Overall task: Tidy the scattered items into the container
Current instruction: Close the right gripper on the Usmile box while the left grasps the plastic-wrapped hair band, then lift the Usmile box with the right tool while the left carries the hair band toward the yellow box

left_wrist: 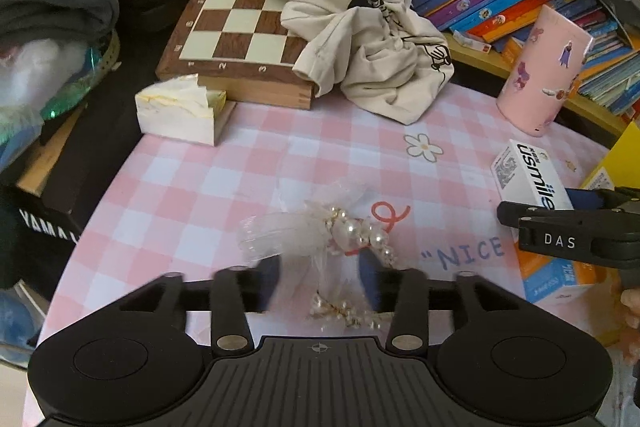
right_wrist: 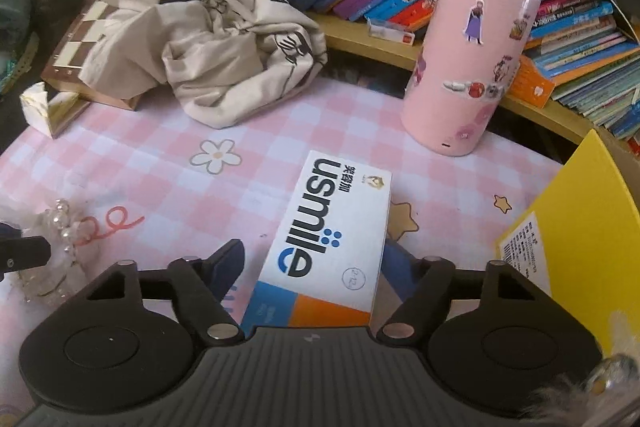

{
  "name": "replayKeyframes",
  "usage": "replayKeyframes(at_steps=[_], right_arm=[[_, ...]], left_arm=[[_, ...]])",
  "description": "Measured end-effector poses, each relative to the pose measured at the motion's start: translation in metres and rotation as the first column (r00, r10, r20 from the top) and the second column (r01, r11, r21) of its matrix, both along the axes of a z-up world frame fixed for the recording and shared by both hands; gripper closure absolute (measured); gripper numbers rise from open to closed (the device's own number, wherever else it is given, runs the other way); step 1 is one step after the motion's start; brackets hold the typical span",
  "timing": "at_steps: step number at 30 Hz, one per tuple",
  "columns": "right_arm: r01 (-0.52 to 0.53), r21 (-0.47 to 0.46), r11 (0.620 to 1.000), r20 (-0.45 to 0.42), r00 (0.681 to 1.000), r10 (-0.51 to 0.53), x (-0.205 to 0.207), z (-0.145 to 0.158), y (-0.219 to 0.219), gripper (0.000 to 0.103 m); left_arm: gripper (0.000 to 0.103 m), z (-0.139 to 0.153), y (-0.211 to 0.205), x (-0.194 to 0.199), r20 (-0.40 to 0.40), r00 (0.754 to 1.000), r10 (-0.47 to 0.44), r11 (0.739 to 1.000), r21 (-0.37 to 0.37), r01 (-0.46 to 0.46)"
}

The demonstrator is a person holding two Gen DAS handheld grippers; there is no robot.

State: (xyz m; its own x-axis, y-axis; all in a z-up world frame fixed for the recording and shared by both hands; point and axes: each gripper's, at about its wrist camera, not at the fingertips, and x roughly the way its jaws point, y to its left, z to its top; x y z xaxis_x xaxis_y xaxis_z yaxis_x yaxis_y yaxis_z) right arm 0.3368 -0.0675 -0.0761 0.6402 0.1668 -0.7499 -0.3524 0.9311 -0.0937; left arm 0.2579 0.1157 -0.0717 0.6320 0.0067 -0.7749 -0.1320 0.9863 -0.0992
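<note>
Your left gripper (left_wrist: 320,281) hangs over the pearl hair accessory (left_wrist: 352,239), its blurred fingers parted either side of the tulle and beads, not pressing them. The accessory lies on the pink checked tablecloth (left_wrist: 208,183), to the left of the usmile box (right_wrist: 332,239). Your right gripper (right_wrist: 316,267) straddles that box near its orange and blue end; whether its pads touch the sides, you cannot tell. The yellow container (right_wrist: 576,227) stands just right of the box, the pink cylinder (right_wrist: 468,63) behind it
</note>
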Motion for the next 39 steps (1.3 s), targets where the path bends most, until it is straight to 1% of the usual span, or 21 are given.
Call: replayKeyframes(at_steps=[1, 5, 6, 7, 8, 9, 10, 14, 17, 21, 30, 39], right_arm=[[0.002, -0.002, 1.0, -0.001, 1.0, -0.002, 0.0, -0.001, -0.001, 0.043], [-0.011, 0.018, 1.0, -0.007, 1.0, 0.011, -0.001, -0.002, -0.006, 0.046], [-0.013, 0.023, 1.0, -0.008, 1.0, 0.014, -0.001, -0.001, -0.007, 0.047], [-0.016, 0.031, 0.999, -0.012, 1.0, 0.017, -0.002, -0.001, -0.008, 0.049], [-0.02, 0.04, 0.999, -0.017, 1.0, 0.021, -0.003, 0.0, -0.009, 0.049], [-0.024, 0.048, 0.999, -0.022, 0.999, 0.025, -0.005, 0.0, -0.011, 0.049], [-0.028, 0.057, 0.998, -0.028, 0.999, 0.029, -0.007, 0.001, -0.012, 0.05], [-0.042, 0.1, 0.994, -0.058, 0.997, 0.048, -0.016, 0.004, -0.018, 0.05], [-0.051, 0.136, 0.989, -0.073, 0.995, 0.061, -0.027, 0.009, -0.023, 0.05], [-0.062, 0.158, 0.986, -0.071, 0.995, 0.074, -0.044, 0.017, -0.029, 0.05], [-0.07, 0.165, 0.984, -0.069, 0.994, 0.083, -0.082, 0.032, -0.04, 0.05], [-0.08, 0.177, 0.981, -0.068, 0.993, 0.093, -0.124, 0.043, -0.052, 0.05]], left_arm=[[0.054, 0.0, -0.002, 0.002, 0.004, 1.0, -0.007, 1.0, 0.012, 0.007], [0.056, -0.004, -0.003, 0.013, 0.012, 1.0, -0.009, 0.999, 0.038, 0.009], [0.064, -0.006, -0.003, 0.014, 0.009, 1.0, -0.01, 0.999, 0.033, 0.01], [0.082, -0.007, -0.003, 0.015, 0.0, 1.0, -0.014, 1.0, 0.026, 0.014], [0.087, -0.008, -0.004, 0.015, -0.01, 1.0, -0.021, 1.0, 0.019, 0.021], [0.094, -0.009, -0.004, 0.014, -0.012, 1.0, -0.026, 1.0, 0.01, 0.026], [0.098, -0.009, -0.004, 0.012, -0.012, 0.999, -0.03, 1.0, 0.0, 0.03], [0.102, -0.005, -0.001, 0.002, 0.005, 1.0, -0.014, 0.997, -0.07, 0.015], [0.102, 0.008, -0.001, -0.009, 0.047, 0.999, -0.013, 0.991, -0.131, 0.019], [0.103, 0.023, -0.005, -0.022, 0.086, 0.996, -0.023, 0.983, -0.179, 0.038], [0.103, 0.042, -0.015, -0.051, 0.138, 0.99, -0.041, 0.965, -0.25, 0.075], [0.103, 0.06, -0.021, -0.086, 0.176, 0.982, -0.075, 0.961, -0.251, 0.118]])
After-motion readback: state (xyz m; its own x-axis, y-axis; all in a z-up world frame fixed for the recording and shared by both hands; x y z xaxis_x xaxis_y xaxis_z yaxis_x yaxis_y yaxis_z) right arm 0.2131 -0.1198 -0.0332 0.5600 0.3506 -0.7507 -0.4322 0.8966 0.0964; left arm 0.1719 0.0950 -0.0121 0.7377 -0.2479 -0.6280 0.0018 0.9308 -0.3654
